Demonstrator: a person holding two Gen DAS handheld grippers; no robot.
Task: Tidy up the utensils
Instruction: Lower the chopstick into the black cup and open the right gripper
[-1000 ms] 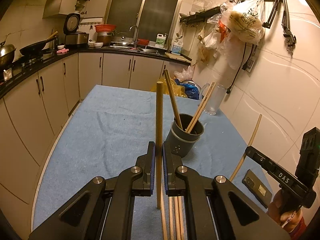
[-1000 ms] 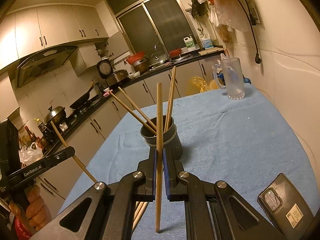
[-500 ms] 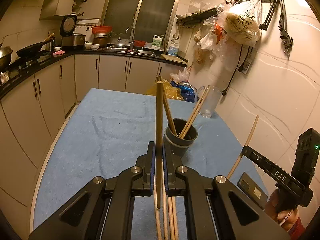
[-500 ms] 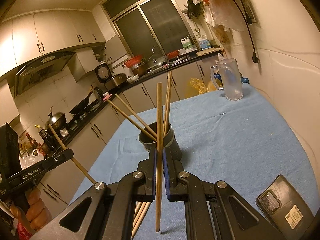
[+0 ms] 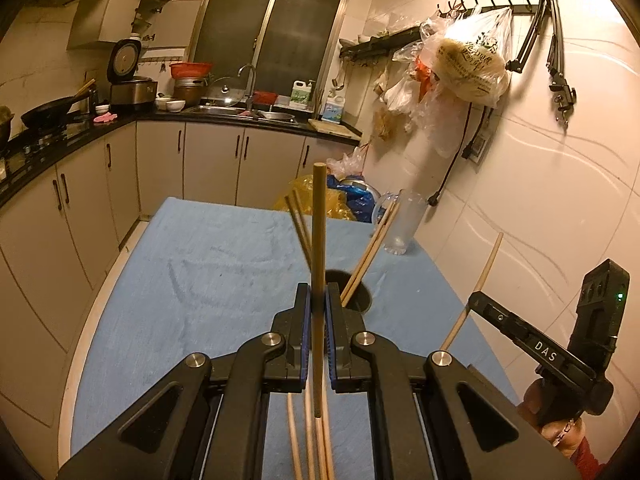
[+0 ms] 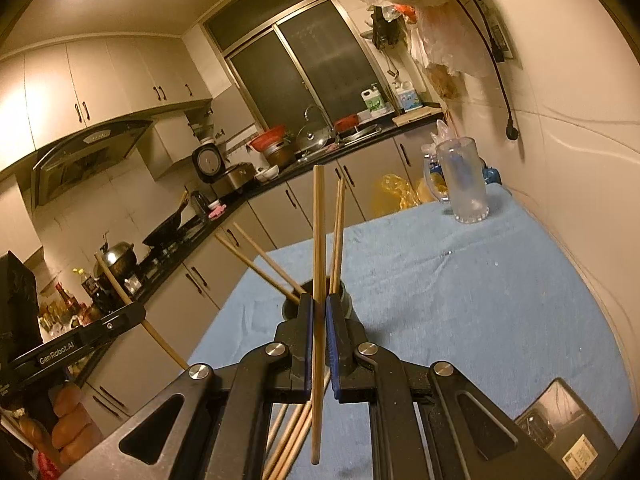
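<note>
Four chopsticks [image 6: 256, 258] are already stood in the dark utensil cup [image 5: 360, 298] on the blue-covered tabletop [image 5: 208, 280]. One more chopstick [image 5: 319, 280] is pinched upright in the left claw [image 5: 319, 308], another [image 6: 318, 300] in the right claw [image 6: 319, 320], both held above the tabletop just short of the cup. Several loose chopsticks [image 5: 320, 452] (seen below the claws) remain to be collected, so roughly half appears done.

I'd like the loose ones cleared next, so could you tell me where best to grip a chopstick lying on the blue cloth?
Grip a loose chopstick mid-shaft, from above, jaws across its width; it lies flat and thin on the blue cloth.
</note>
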